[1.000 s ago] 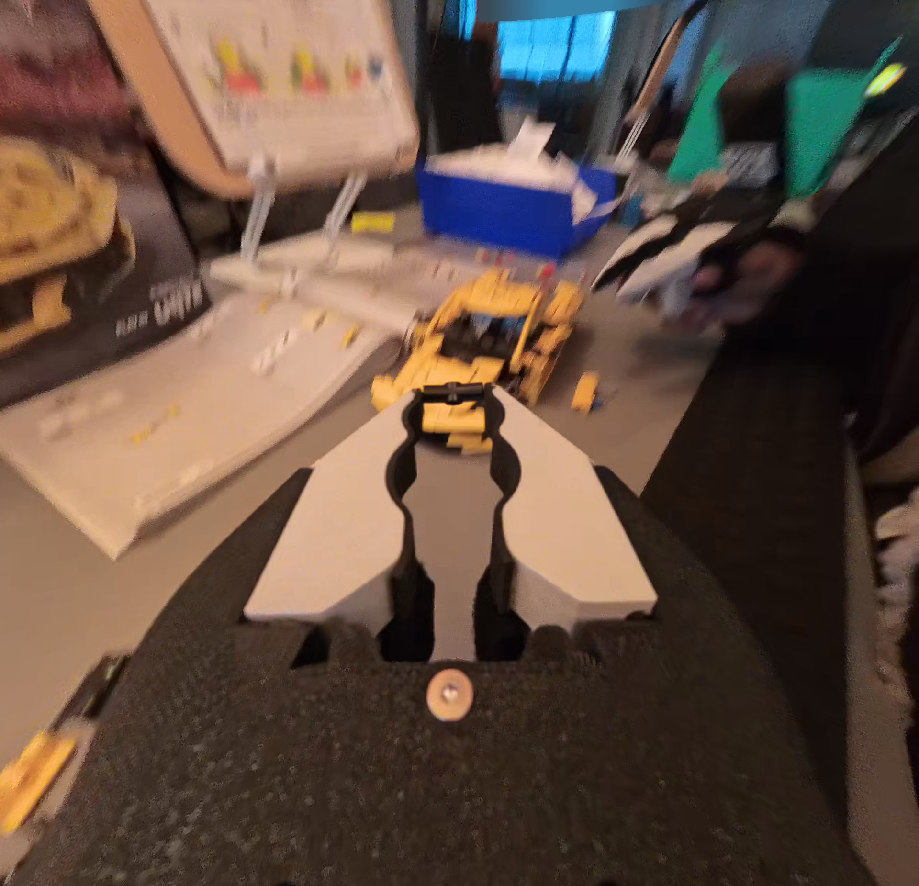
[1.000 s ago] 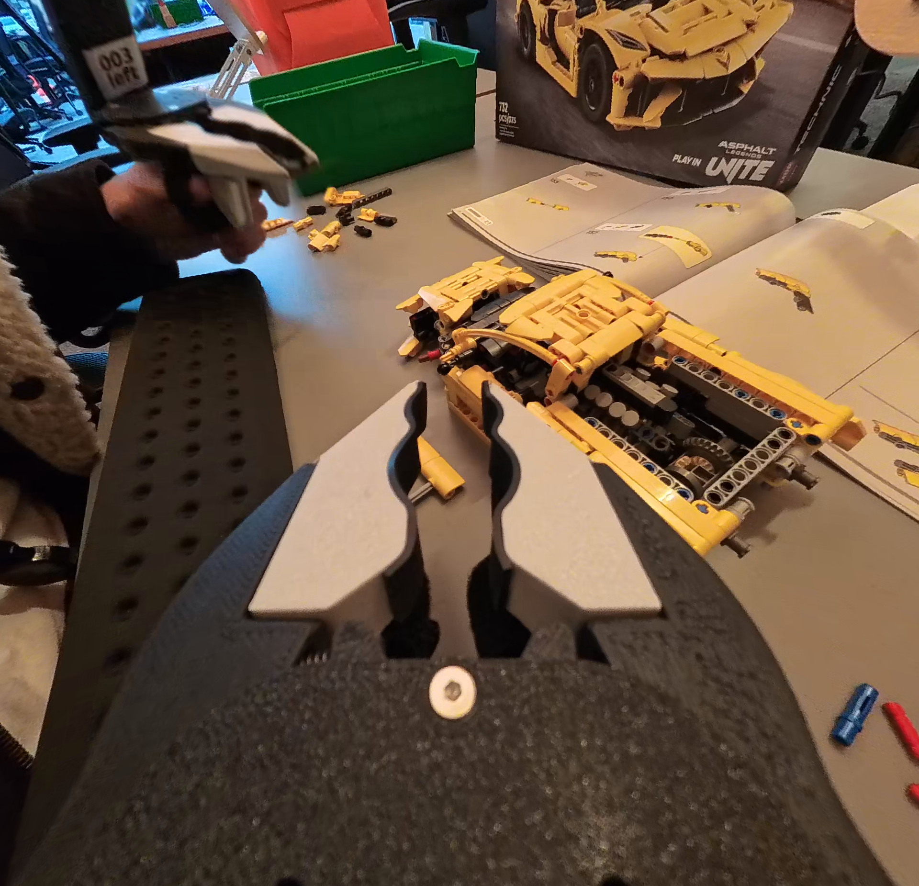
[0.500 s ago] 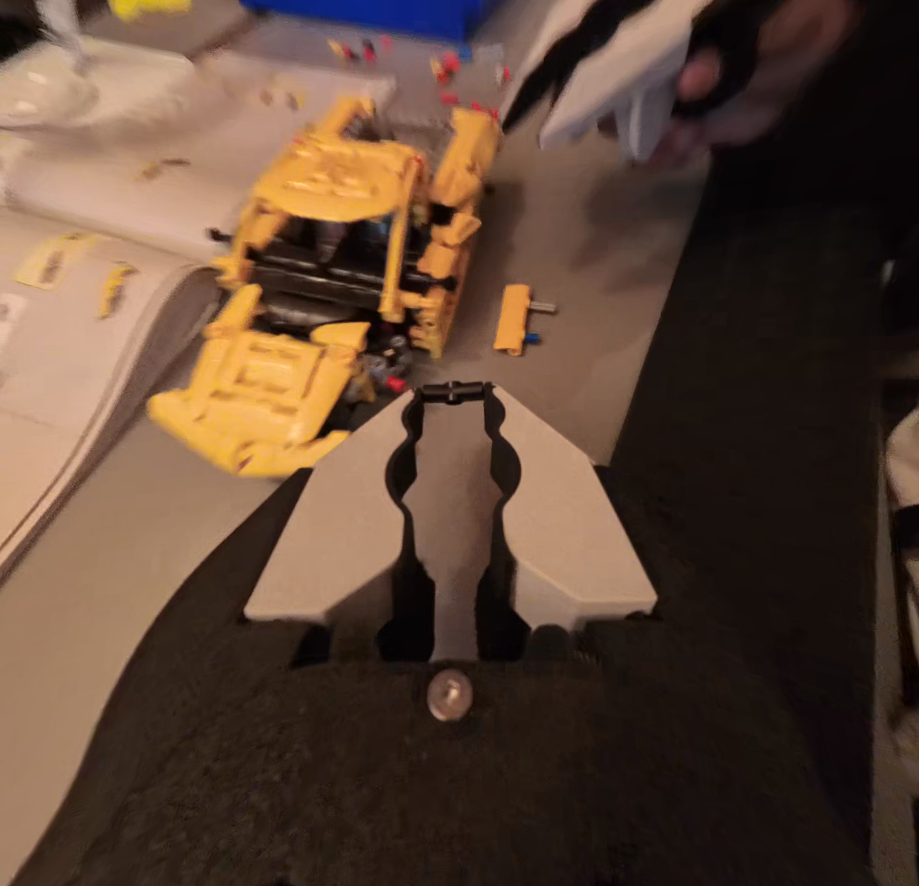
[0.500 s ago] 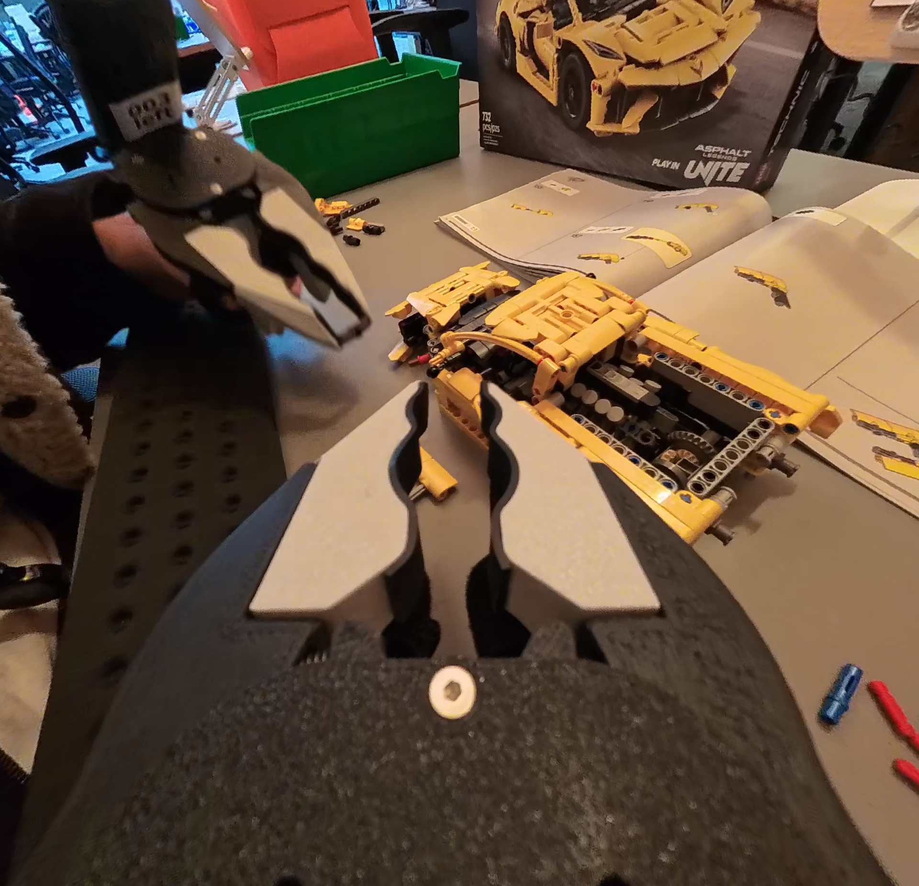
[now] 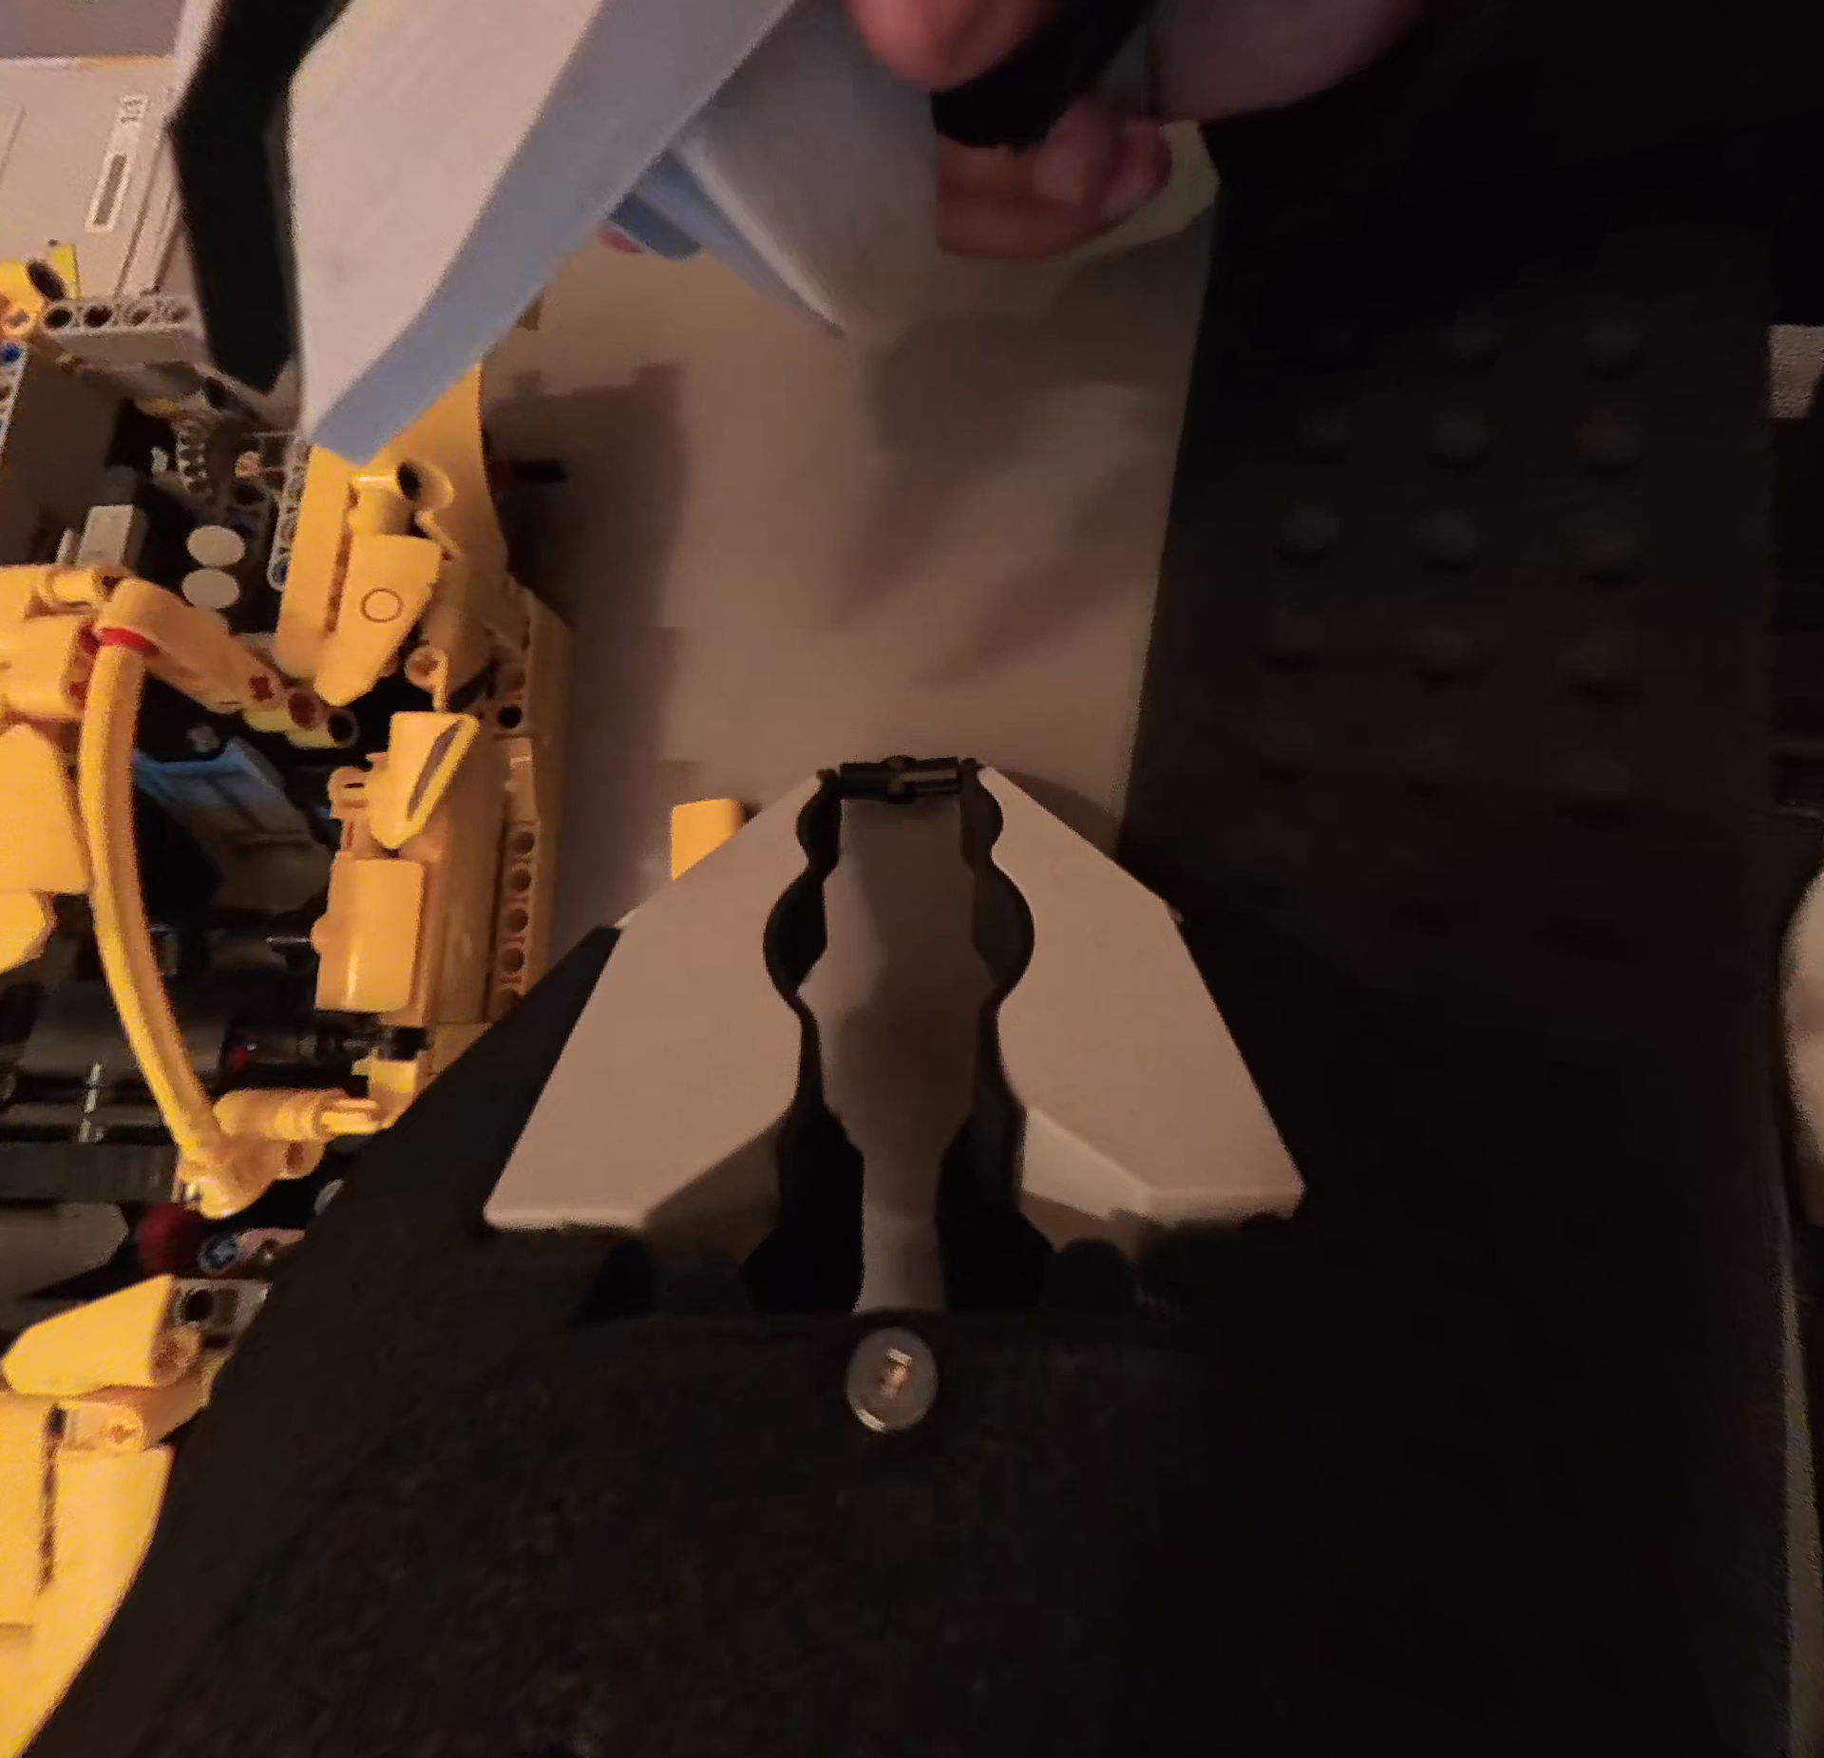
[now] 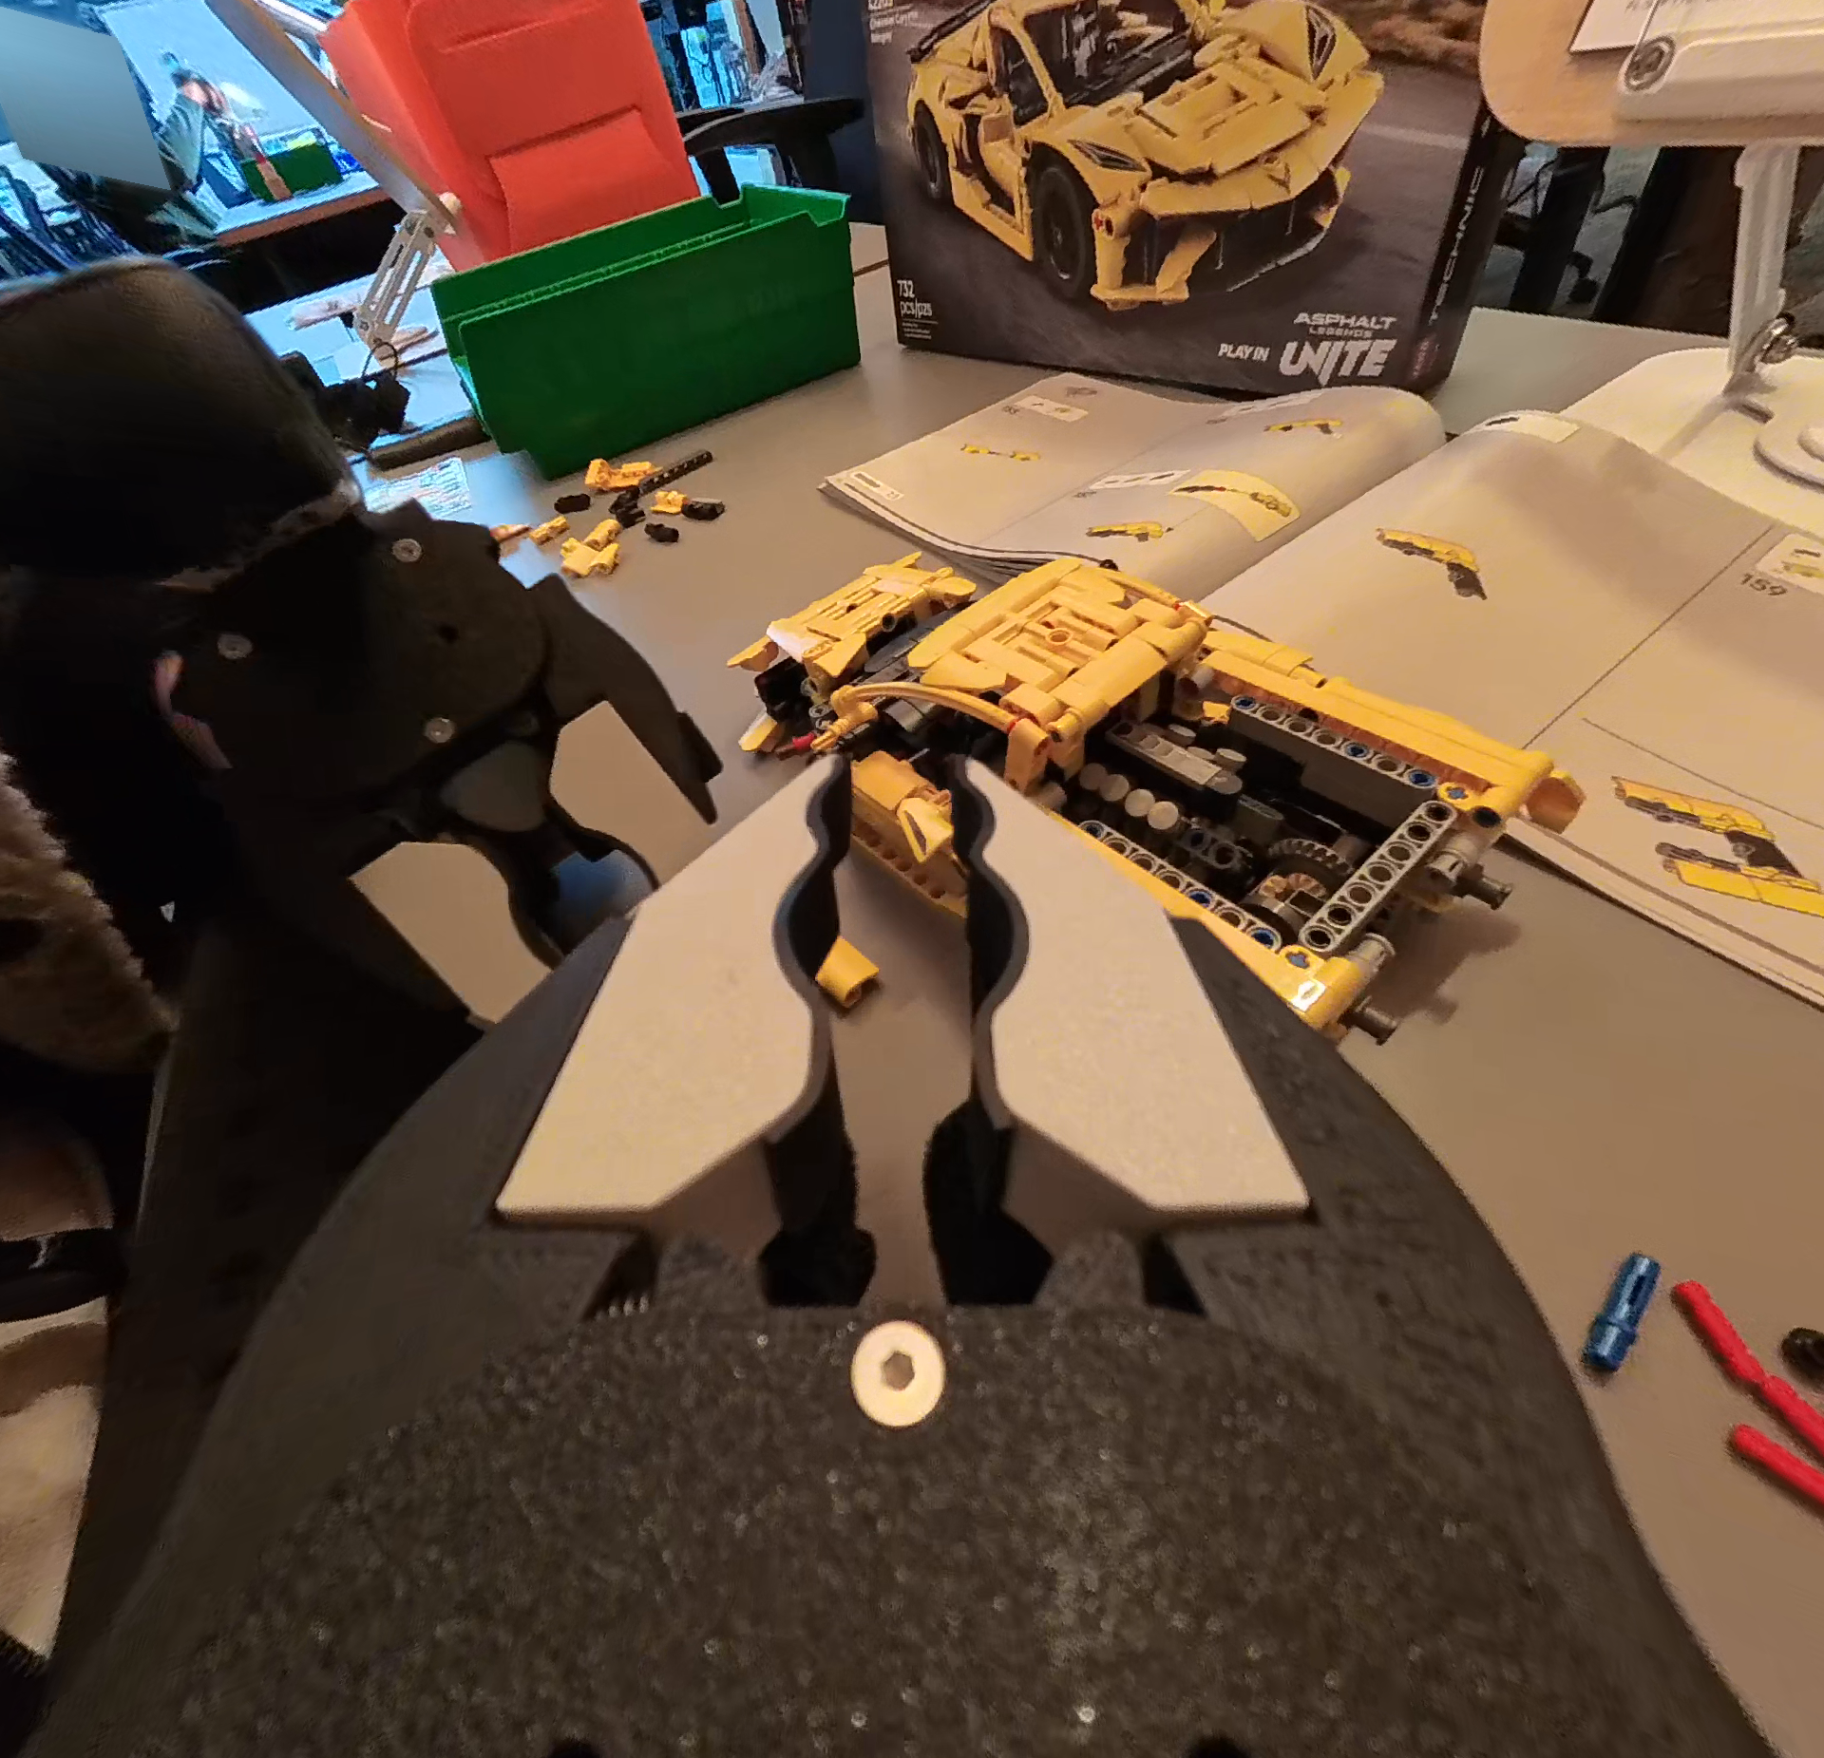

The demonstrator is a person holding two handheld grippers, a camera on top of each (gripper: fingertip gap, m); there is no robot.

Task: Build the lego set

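Left gripper (image 5: 900, 781) clamps a small black pin (image 5: 900, 779) crosswise between its fingertips, hanging over the grey bench (image 5: 839, 546) just right of the half-built yellow car (image 5: 326, 773). Right gripper (image 6: 900, 778) is parted and holds nothing, its tips at the near side of the car (image 6: 1115, 753), with a loose yellow piece (image 6: 847, 973) on the bench between its fingers. Beyond lie the open instruction booklet (image 6: 1382, 546) and the set's box (image 6: 1165, 161).

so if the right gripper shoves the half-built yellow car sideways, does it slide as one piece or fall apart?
The half-built yellow car probably slides whole: its long beam frame looks pinned together and lies flat on the table. The thin yellow hose arching over it is likely floppy and could pop loose. The front section looks loosely hinged, so it may swing.
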